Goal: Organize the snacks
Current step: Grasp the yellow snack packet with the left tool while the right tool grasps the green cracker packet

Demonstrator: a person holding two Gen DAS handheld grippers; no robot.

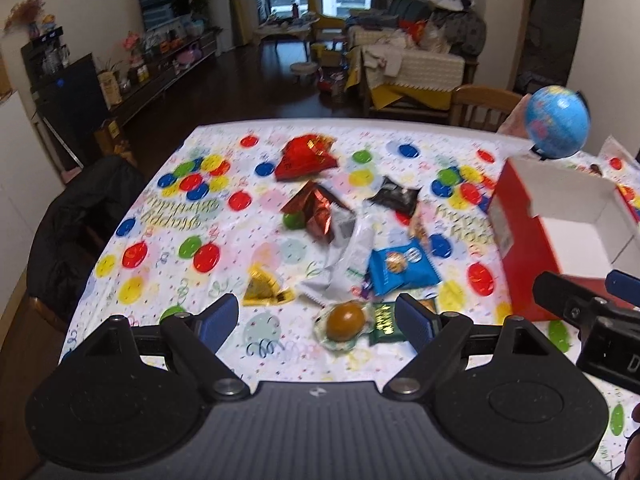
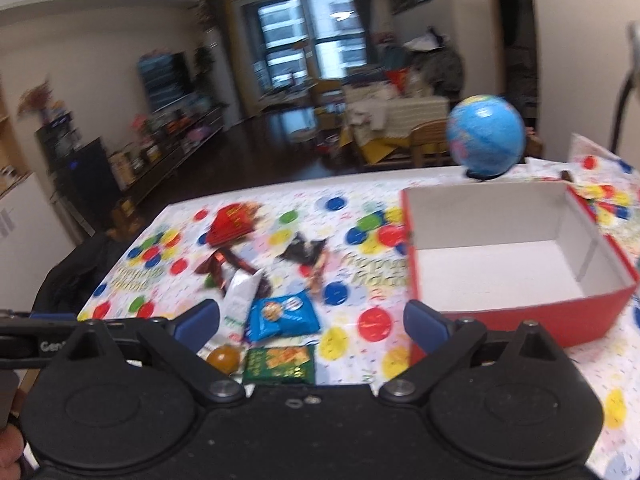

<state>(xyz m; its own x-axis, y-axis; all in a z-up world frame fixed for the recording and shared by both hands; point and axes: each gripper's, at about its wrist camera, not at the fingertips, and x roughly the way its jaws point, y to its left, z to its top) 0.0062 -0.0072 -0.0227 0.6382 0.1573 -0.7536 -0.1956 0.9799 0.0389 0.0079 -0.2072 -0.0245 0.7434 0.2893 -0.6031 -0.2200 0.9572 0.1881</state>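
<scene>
Both hand-held grippers, left (image 1: 318, 318) and right (image 2: 312, 320), hang wide open, empty, over snacks (image 1: 400, 266) scattered beside the red box (image 2: 520, 276) on the counter (image 1: 240, 240).

**Blur and cropping are limiting both views**

Motion blur is smearing the globe (image 2: 485, 138) and the snack wrappers' print in the right wrist view. The red box (image 1: 532, 240) is running off the left wrist picture's right edge. The green packet (image 2: 279, 364) is sitting half hidden behind the gripper body.
</scene>
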